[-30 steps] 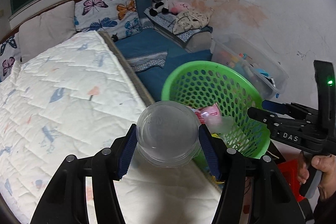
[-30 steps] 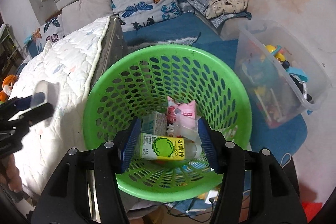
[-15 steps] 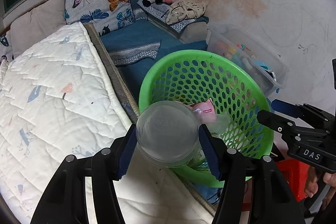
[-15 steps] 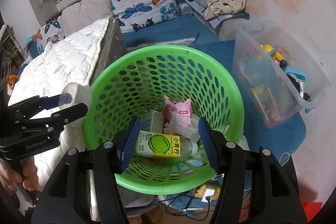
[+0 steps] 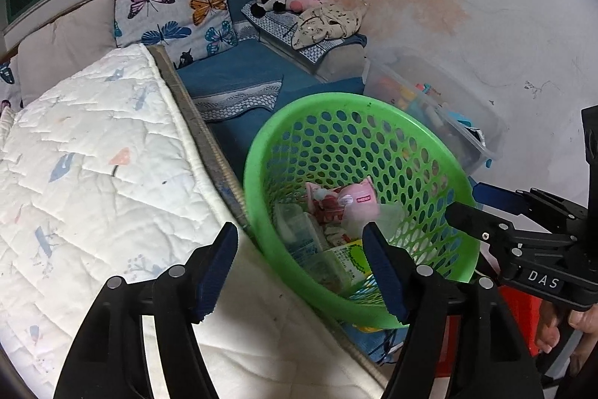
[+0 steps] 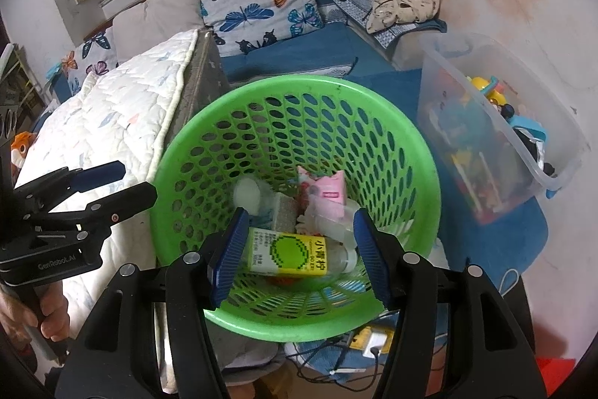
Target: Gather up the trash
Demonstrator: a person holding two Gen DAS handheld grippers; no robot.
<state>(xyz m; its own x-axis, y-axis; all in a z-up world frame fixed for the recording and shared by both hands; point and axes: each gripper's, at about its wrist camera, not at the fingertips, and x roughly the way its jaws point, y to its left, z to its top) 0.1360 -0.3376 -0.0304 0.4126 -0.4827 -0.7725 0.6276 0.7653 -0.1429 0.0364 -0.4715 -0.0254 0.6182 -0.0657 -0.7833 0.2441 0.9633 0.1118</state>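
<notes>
Left wrist view looks past the left gripper [image 5: 301, 266], whose blue-padded fingers [image 5: 218, 268] stand wide apart with nothing between them. It hangs over the near edge of the white quilt [image 5: 93, 174], with the green basket [image 5: 459, 174] just to its right and slightly farther off. Inside the basket lie a pink packet [image 5: 353, 202], a clear cup [image 5: 299, 229] on its side and a green-and-yellow drink carton [image 5: 349, 260]; the carton shows just inside the right finger. The right gripper [image 5: 467, 202] reaches in from the right side, its tips at the basket's right rim.

Right wrist view has the right gripper [image 6: 299, 253] directly above the near half of the green basket [image 6: 418, 152], its fingers [image 6: 230, 251] also spread wide and gripping nothing. The drink carton [image 6: 289, 255] lies flat on the basket bottom, framed between the two pads but well below them. Beyond it sit the pink packet [image 6: 327, 195] and the clear cup [image 6: 248, 195], lying tipped with its round base facing up toward the camera, to the far left of the trash pile. The left gripper [image 6: 123, 182] shows at the left, open, its tips just beside the basket's left rim over the white quilt [image 6: 112, 111]. To the right of the basket stands a clear bin [image 6: 523, 122] of toys.
</notes>
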